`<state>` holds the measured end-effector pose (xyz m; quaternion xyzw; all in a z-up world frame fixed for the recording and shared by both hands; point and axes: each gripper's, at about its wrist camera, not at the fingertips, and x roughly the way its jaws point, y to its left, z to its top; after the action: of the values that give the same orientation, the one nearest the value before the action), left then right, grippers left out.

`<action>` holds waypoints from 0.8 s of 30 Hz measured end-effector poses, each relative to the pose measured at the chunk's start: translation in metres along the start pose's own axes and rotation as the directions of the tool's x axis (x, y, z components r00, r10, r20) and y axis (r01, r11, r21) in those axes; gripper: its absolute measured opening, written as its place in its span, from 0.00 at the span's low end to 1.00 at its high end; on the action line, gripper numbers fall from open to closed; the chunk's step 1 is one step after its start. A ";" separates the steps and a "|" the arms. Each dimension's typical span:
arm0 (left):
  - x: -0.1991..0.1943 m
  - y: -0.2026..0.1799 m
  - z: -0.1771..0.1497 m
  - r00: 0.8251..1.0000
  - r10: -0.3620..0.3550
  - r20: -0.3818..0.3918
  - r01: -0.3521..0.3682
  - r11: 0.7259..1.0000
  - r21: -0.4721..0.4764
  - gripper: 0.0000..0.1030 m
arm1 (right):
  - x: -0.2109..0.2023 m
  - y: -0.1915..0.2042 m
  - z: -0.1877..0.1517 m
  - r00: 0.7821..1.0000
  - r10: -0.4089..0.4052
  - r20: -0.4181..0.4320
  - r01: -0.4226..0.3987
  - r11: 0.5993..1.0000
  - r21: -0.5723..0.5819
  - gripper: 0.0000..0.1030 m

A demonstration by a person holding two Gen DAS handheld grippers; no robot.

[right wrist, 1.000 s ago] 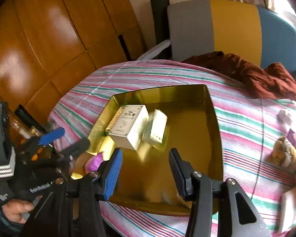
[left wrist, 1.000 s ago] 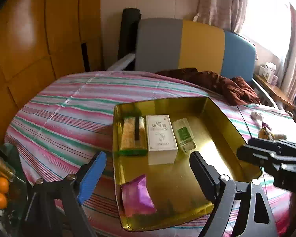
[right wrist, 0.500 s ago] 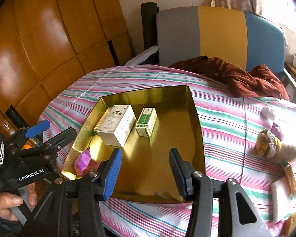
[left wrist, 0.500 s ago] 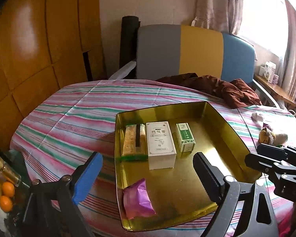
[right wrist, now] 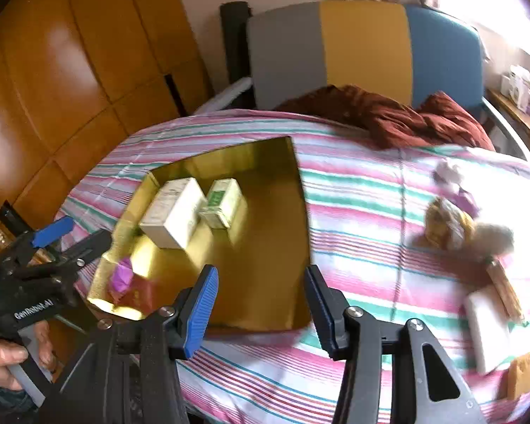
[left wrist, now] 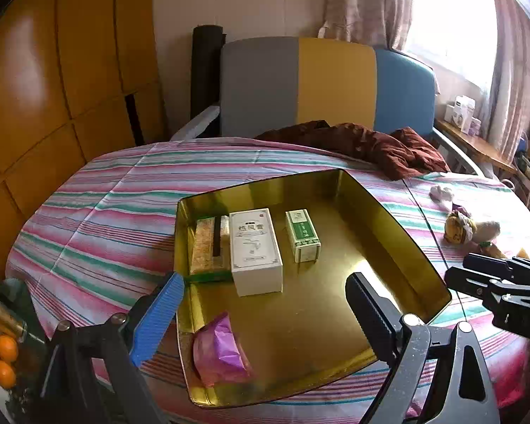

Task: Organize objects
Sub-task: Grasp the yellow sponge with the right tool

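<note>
Both jaws spread, empty; carry the right gripper (right wrist: pixel 259 304) from the shiny gold metal tray (right wrist: pixel 265 247) toward the flat white box (right wrist: pixel 486 328) outside it; approach squarely; left gripper (left wrist: pixel 265 311) hovers over the tray.

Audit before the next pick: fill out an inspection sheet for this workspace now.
Surface: round table under a pink, green and white striped cloth.
Job's things: gold metal tray holding a large white carton, a small green-and-white box, a yellowish packet with a dark band and a purple foil pouch.
Clutter: right of the tray, a yellow wrapped snack, a white flat block and other small items, blurred.
Grippers: left claw open, empty; right claw open, empty.
Cables: nothing seen.
Surroundings: grey, yellow and blue chair back, maroon cloth, wooden panelling, curtained window.
</note>
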<state>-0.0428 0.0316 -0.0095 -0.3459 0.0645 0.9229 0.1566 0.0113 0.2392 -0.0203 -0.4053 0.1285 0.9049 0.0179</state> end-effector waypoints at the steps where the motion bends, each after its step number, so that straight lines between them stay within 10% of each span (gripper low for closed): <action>1: 0.000 -0.001 0.000 1.000 -0.002 0.001 0.002 1.000 0.004 0.91 | -0.001 -0.005 -0.002 1.000 -0.009 -0.006 0.009 1.000 0.010 0.49; 12: 0.006 -0.028 0.008 0.995 -0.100 -0.012 0.100 0.994 0.050 0.91 | -0.040 -0.105 -0.024 0.979 -0.167 -0.116 0.182 0.973 0.141 0.49; 24: 0.008 -0.094 0.022 0.962 -0.269 -0.047 0.273 0.947 0.167 0.91 | -0.102 -0.261 -0.065 0.865 -0.335 -0.373 0.448 0.849 0.278 0.76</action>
<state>-0.0304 0.1270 0.0007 -0.3476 0.0977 0.8793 0.3105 0.1631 0.4830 -0.0435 -0.5502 0.2046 0.7677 0.2567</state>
